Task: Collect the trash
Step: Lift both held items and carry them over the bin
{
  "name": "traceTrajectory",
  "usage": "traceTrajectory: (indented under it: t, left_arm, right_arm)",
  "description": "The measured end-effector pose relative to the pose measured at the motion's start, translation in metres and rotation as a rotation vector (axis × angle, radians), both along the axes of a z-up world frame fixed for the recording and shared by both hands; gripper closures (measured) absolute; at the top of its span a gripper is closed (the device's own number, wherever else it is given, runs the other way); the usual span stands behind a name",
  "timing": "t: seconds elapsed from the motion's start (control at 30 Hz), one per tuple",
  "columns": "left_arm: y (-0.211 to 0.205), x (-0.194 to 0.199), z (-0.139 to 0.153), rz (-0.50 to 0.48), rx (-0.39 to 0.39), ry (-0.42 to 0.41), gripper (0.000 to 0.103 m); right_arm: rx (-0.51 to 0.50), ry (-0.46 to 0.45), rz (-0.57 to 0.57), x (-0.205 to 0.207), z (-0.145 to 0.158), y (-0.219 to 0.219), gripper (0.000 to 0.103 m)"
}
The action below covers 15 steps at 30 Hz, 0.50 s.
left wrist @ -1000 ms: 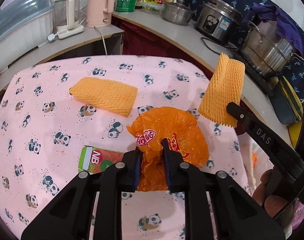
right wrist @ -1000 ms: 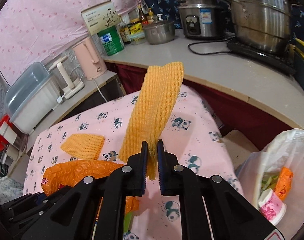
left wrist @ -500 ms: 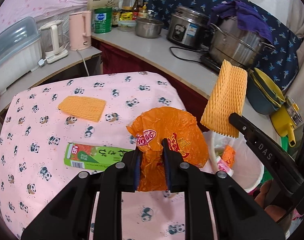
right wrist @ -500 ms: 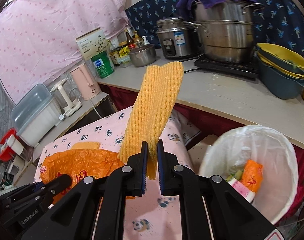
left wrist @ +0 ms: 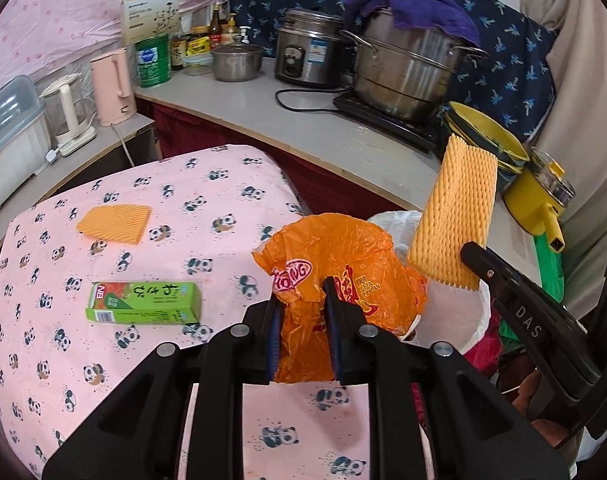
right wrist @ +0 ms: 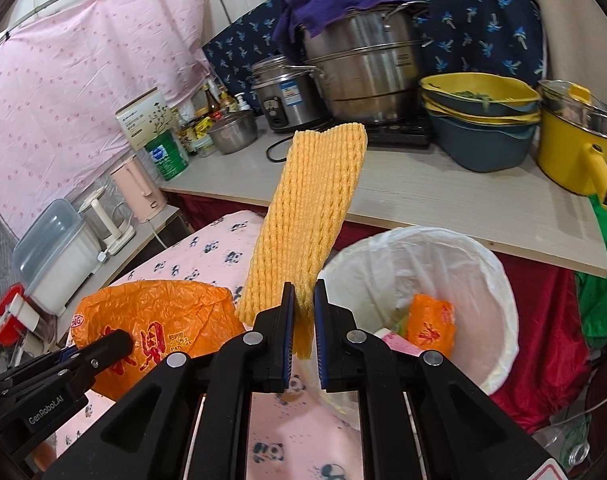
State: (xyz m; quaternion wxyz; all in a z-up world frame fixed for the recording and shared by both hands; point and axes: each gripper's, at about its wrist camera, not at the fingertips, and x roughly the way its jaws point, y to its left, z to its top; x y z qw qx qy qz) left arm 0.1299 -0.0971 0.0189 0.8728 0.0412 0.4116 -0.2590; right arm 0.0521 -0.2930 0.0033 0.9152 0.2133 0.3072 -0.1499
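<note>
Right wrist view: our right hand-held gripper [right wrist: 301,312] pinched the tall yellow-orange foam net sleeve [right wrist: 307,216]; our left hand-held gripper [left wrist: 303,320] clenched the crinkled orange plastic bag [left wrist: 339,264]. Released short of the white-lined round trash bin [right wrist: 499,276] at 3 o'clock, either could have landed on the tabletop [right wrist: 287,428].

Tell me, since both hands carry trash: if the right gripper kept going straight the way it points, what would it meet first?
Probably the white-lined trash bin. The right gripper, shut on the yellow foam net, points down near its left rim, though depth is unclear.

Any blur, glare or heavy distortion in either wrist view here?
Left wrist view: sharp, evenly lit, the counter edge bowed by fisheye, corners vignetted black. Right wrist view: equally sharp, the white bin liner bright but not blown out, the same curved edges.
</note>
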Motion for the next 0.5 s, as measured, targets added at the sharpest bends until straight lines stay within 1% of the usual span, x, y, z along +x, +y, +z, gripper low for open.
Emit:
traceTrajectory:
  t: [0.27, 0.5]
  left_arm:
    - [-0.029, -0.019, 0.0, -0.051, 0.018, -0.007, 0.085]
    - [-0.048, -0.027, -0.001, -0.075, 0.036, -0.014, 0.085]
  right_arm:
    - [0.027, 0.0, -0.058, -0.031, -0.009, -0.029, 0.094]
    - [0.047, 0.0, -0.089, -0.046, -0.015, -0.045, 0.094]
